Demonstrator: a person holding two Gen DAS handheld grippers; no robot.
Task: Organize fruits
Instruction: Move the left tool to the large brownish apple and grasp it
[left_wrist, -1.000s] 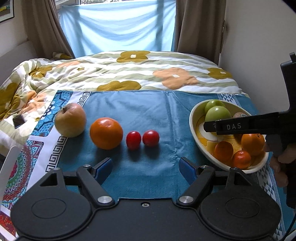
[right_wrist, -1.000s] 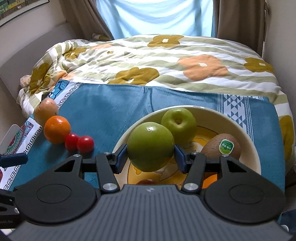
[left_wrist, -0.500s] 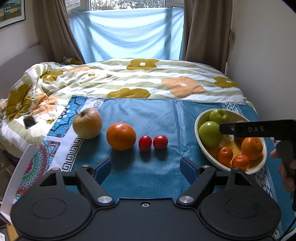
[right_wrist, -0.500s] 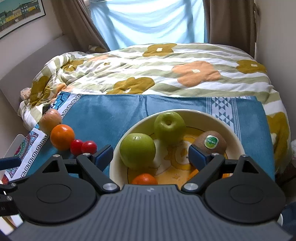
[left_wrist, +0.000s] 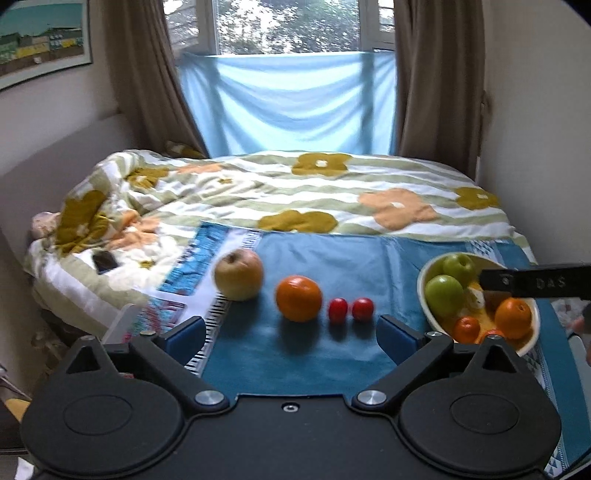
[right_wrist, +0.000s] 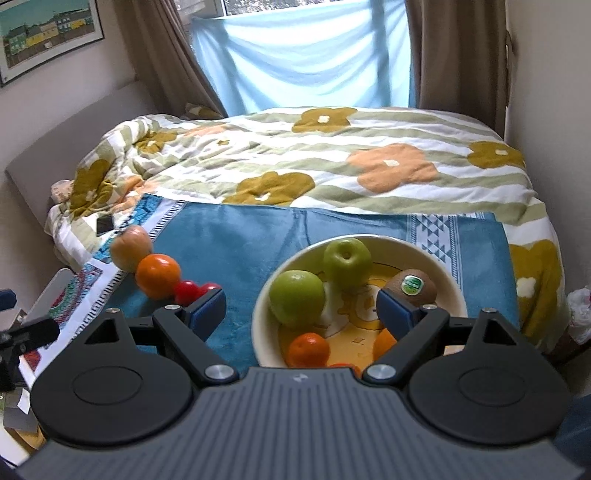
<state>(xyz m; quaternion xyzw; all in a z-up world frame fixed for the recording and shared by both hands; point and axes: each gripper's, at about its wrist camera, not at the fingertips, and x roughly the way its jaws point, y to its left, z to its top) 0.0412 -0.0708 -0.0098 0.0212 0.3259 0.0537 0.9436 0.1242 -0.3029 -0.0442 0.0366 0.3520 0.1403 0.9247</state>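
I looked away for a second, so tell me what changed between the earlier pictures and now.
The right gripper let go of the green apple, which now lies in the bowl, and drew back up with its jaws wide. The left gripper also pulled back, its jaws opening on nothing. The pear, orange and two tomatoes stayed put on the cloth.

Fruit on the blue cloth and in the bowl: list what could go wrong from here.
1. The pale apple, orange and two red tomatoes lie loose on a blue cloth over soft bedding; a nudge could roll them.
2. The bowl already holds two green apples, a kiwi and oranges; another fruit may knock one out.
3. The left gripper is opening near the right gripper; they could collide.
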